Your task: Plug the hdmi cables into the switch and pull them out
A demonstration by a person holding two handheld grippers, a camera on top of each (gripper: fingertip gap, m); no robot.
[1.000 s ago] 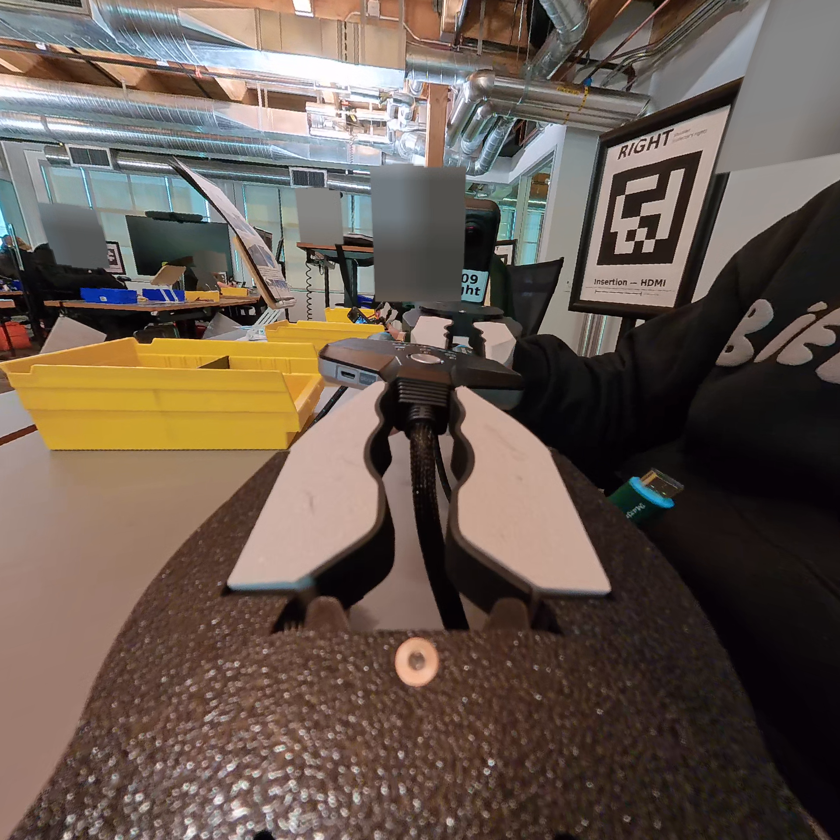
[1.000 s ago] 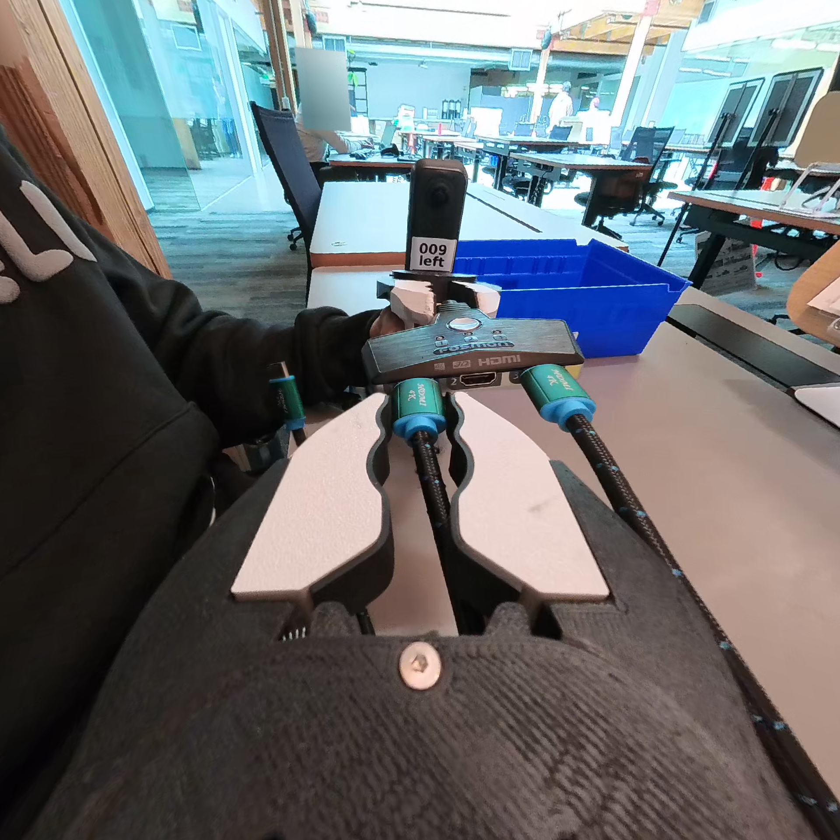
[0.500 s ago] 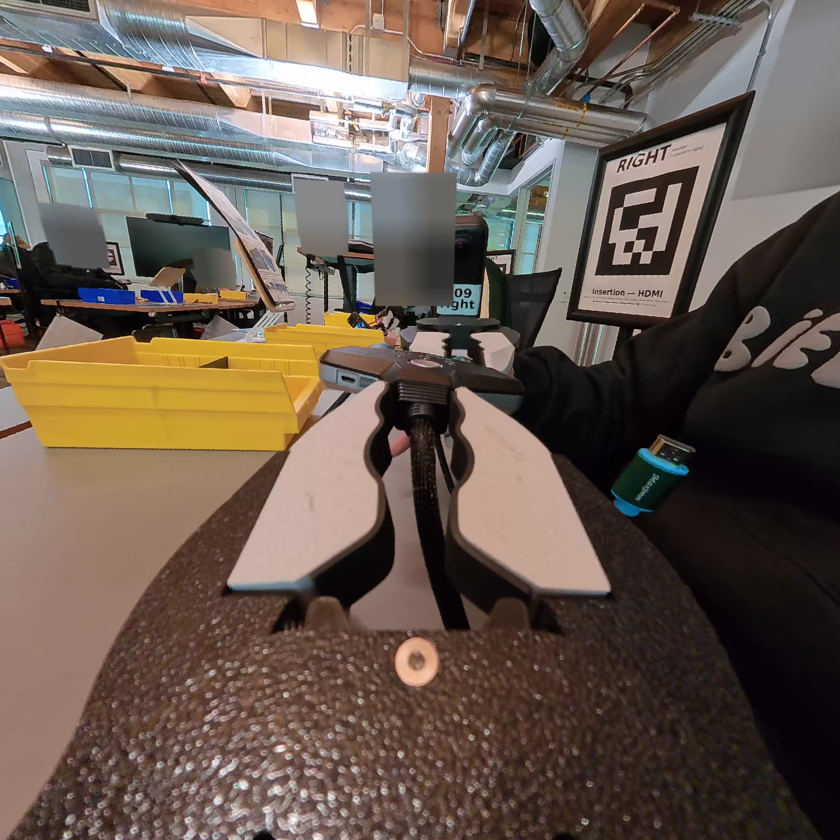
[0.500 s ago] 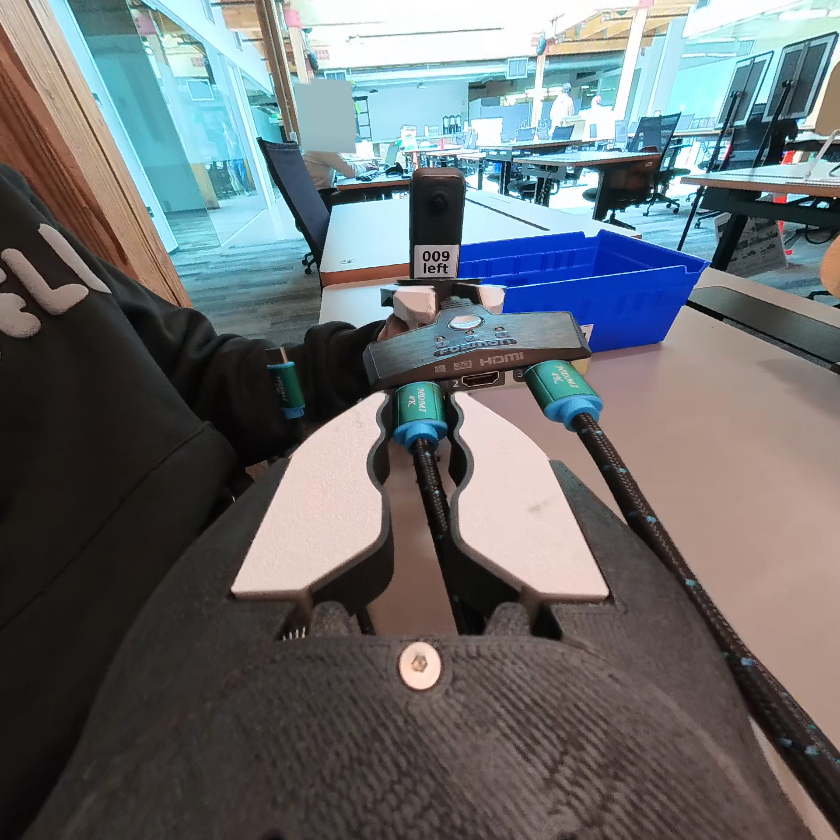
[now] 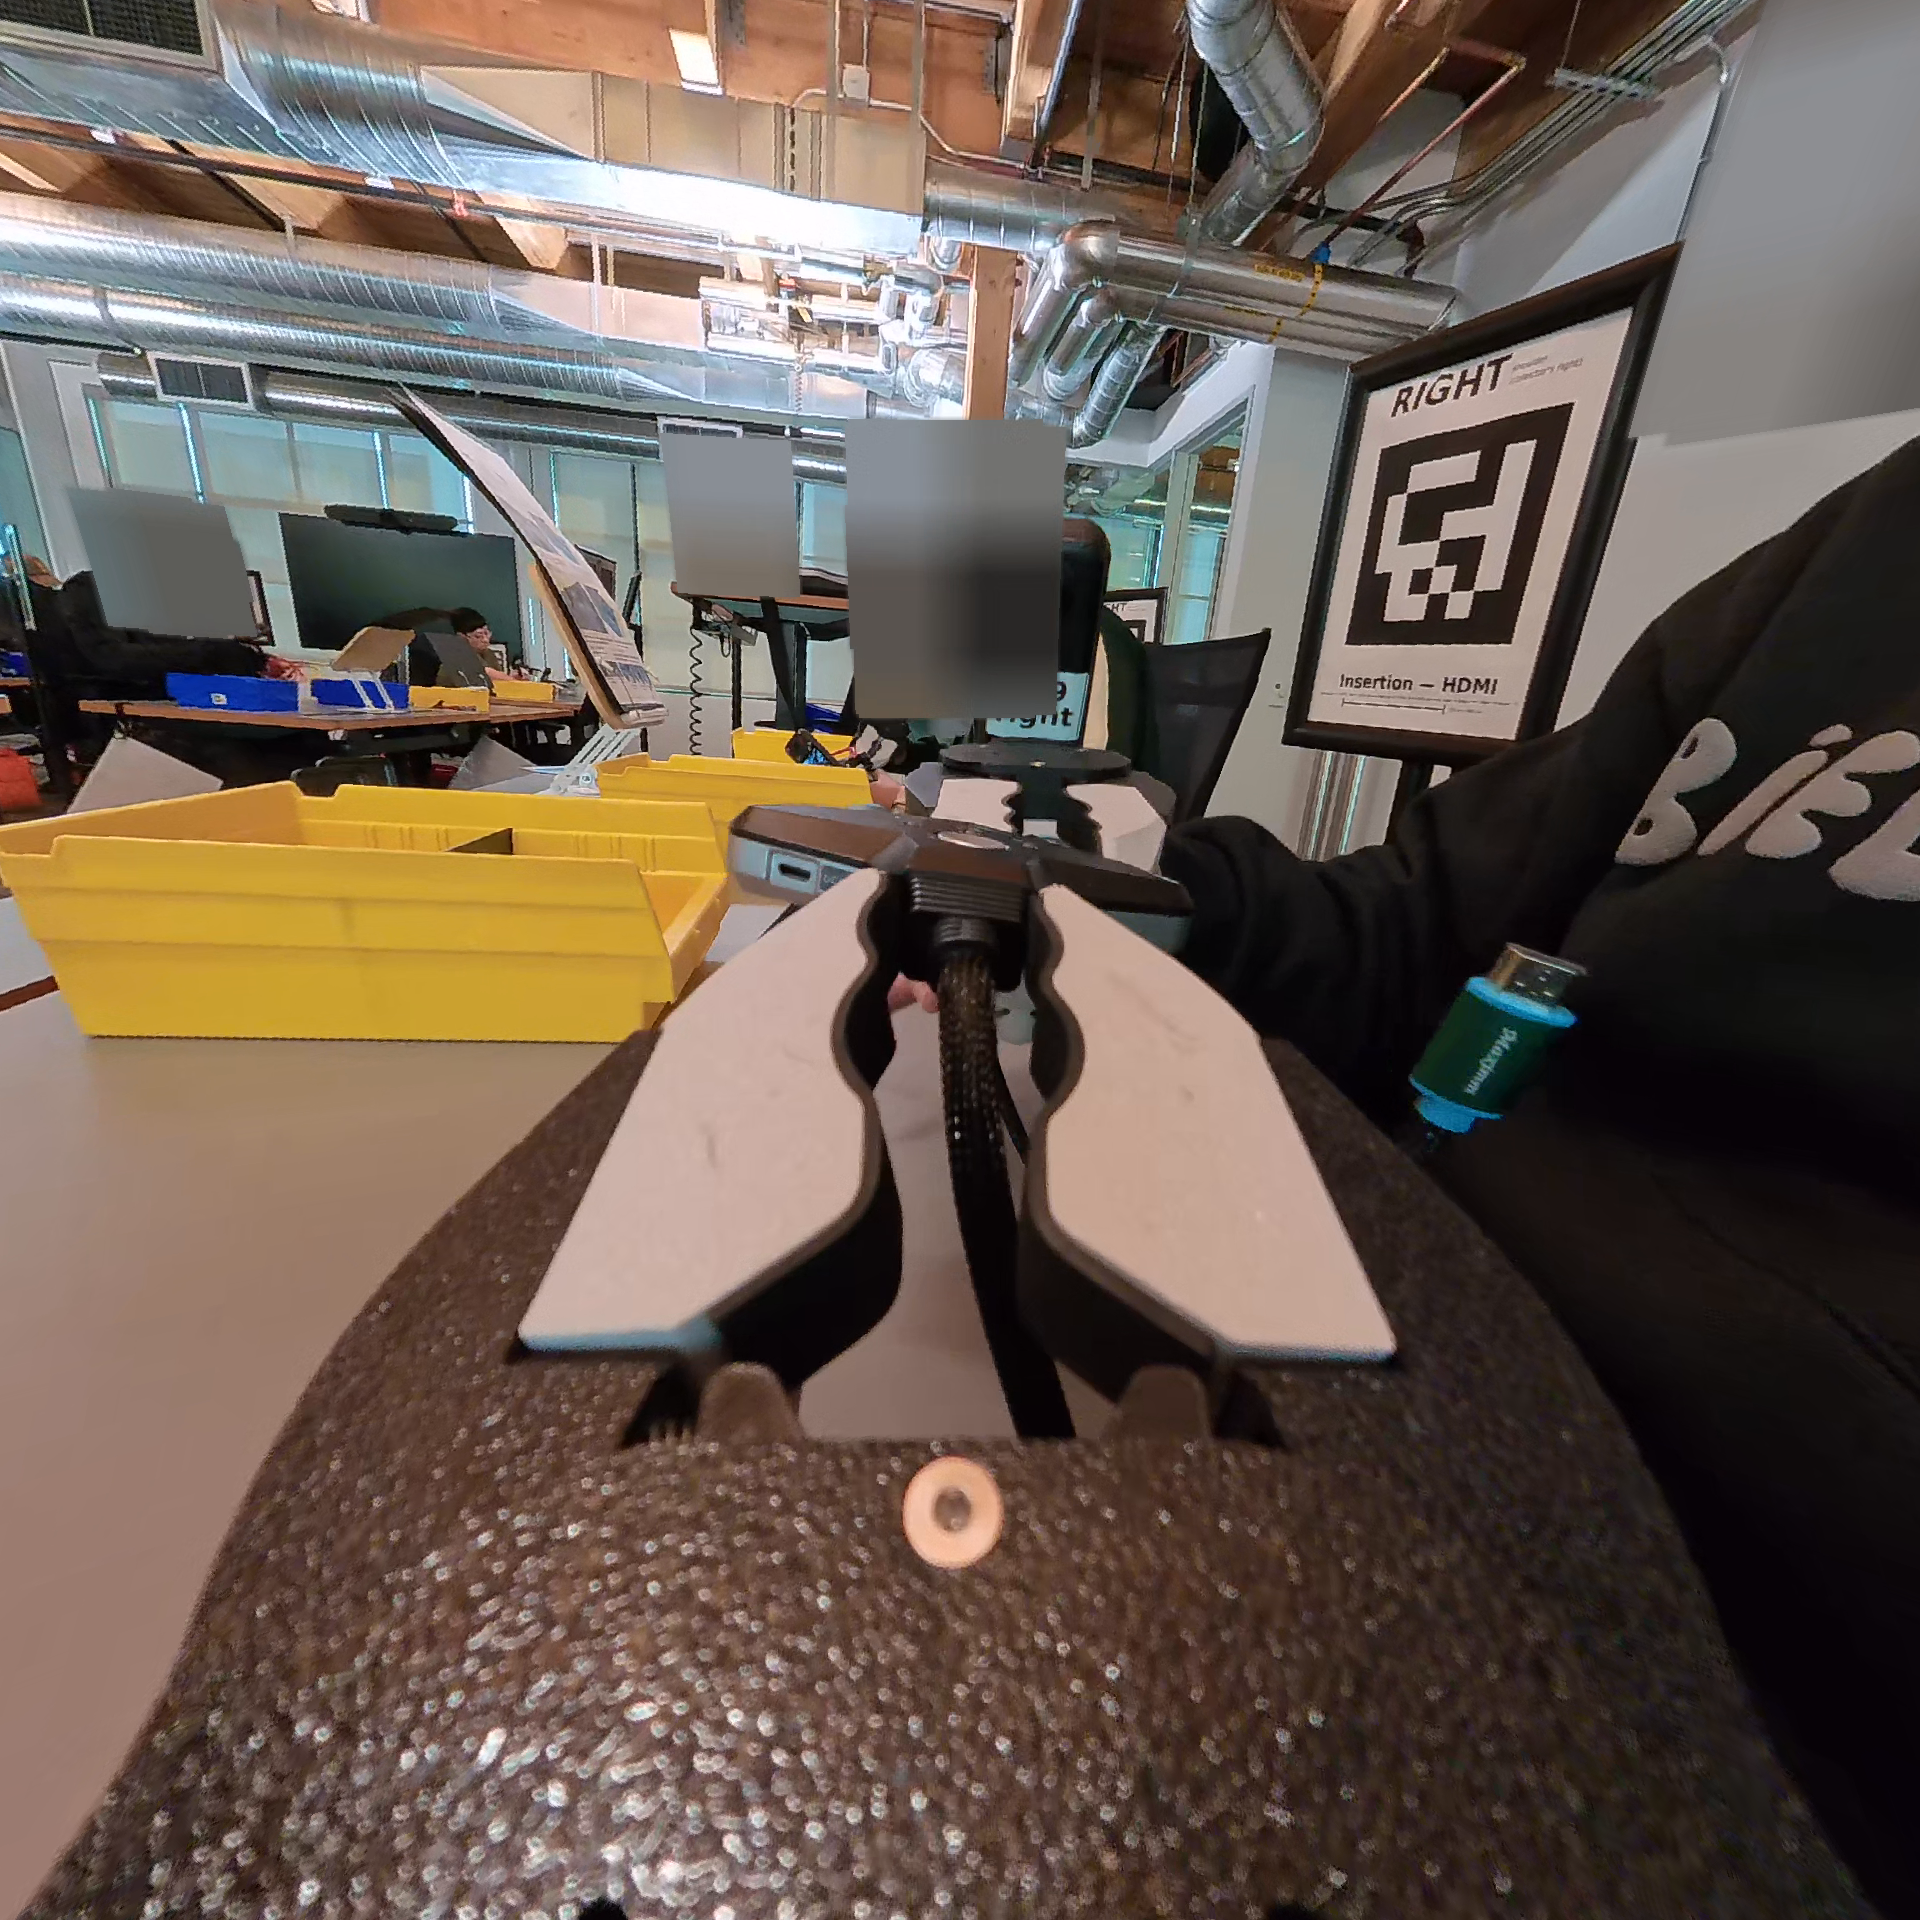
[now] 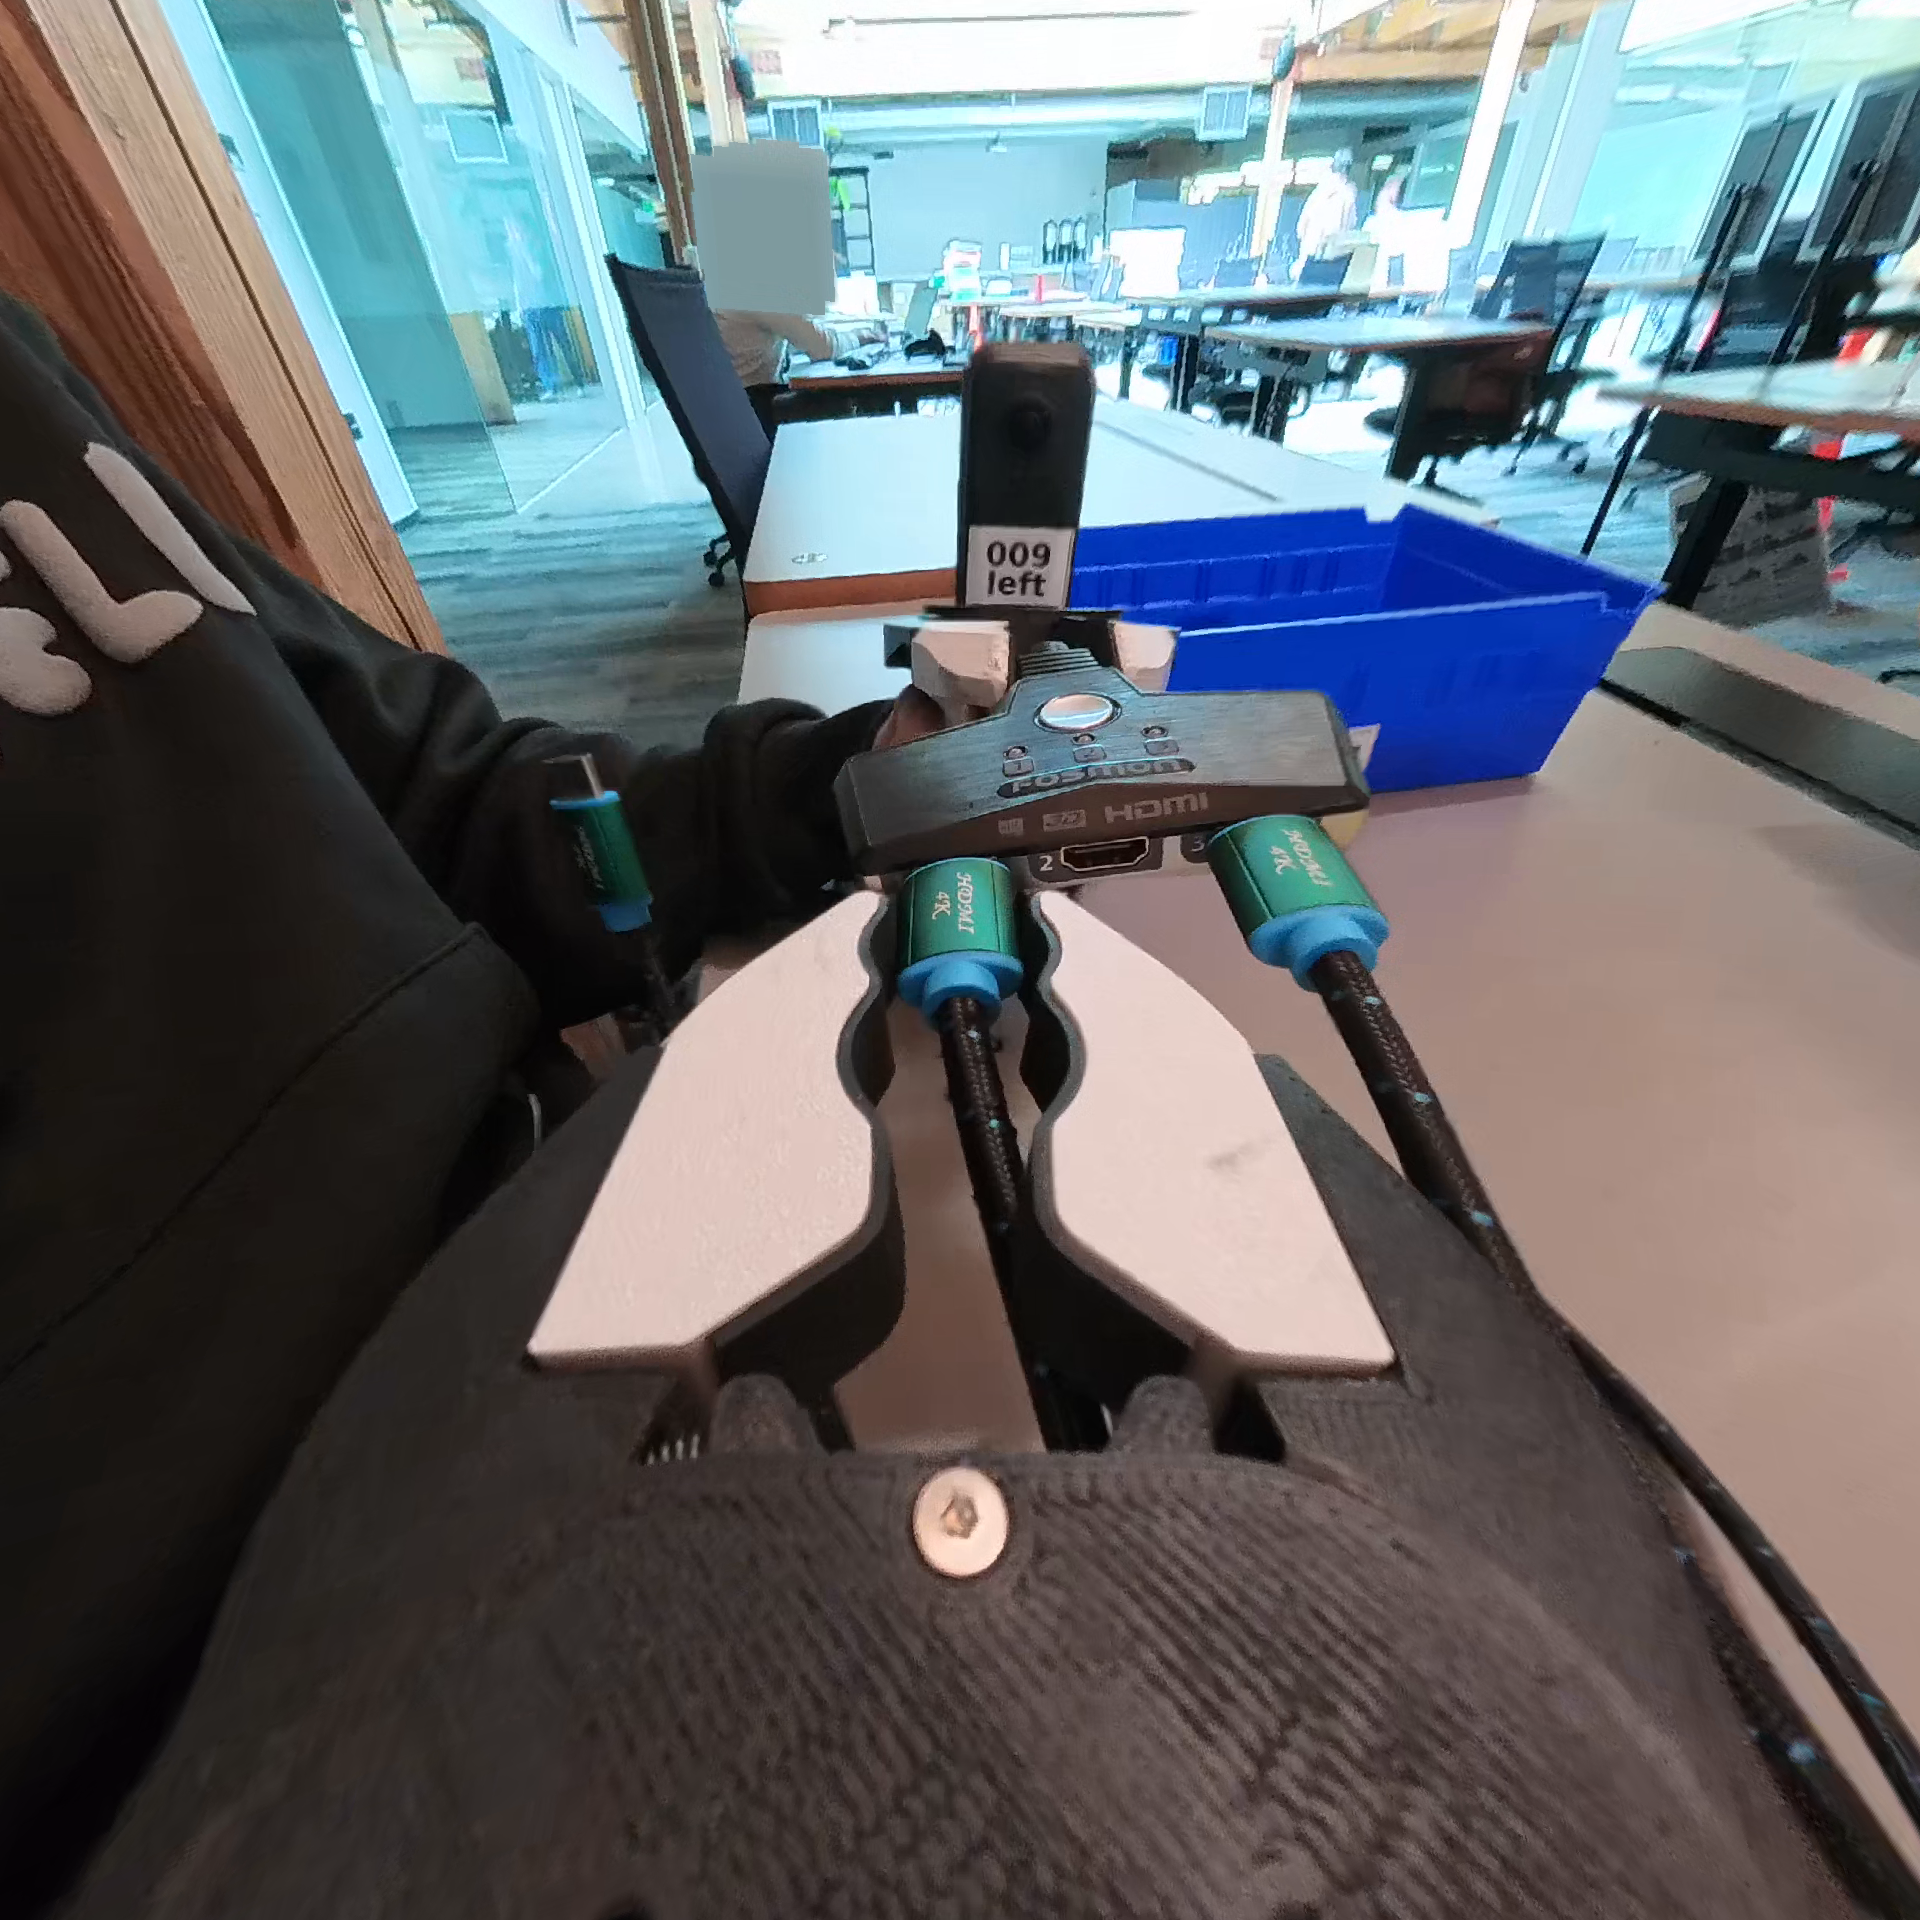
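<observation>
The black HDMI switch point(image 6: 1101, 769) is held above the table between both grippers. My right gripper point(image 6: 956, 940) is shut on a green HDMI plug point(image 6: 951, 904) seated in the switch's left port. A second green plug point(image 6: 1288, 873) sits in the right port, and the middle port point(image 6: 1107, 857) is empty. My left gripper point(image 5: 961, 909) is shut on the ribbed collar of the switch's own braided cable point(image 5: 971, 1039), at the back of the switch point(image 5: 935, 862). A third, loose green plug point(image 5: 1486, 1049) stands up beside the person's torso; it also shows in the right wrist view point(image 6: 597, 852).
Yellow bins point(image 5: 364, 935) stand on the grey table point(image 5: 260, 1195) to the left in the left wrist view. A blue bin point(image 6: 1403, 644) stands behind the switch in the right wrist view. A framed marker sign point(image 5: 1465, 520) and the person's black sleeve point(image 5: 1403, 914) are close by.
Both grippers keep their hold and have shifted slightly with the switch. The loose plug has risen and shows higher and more upright in the left wrist view.
</observation>
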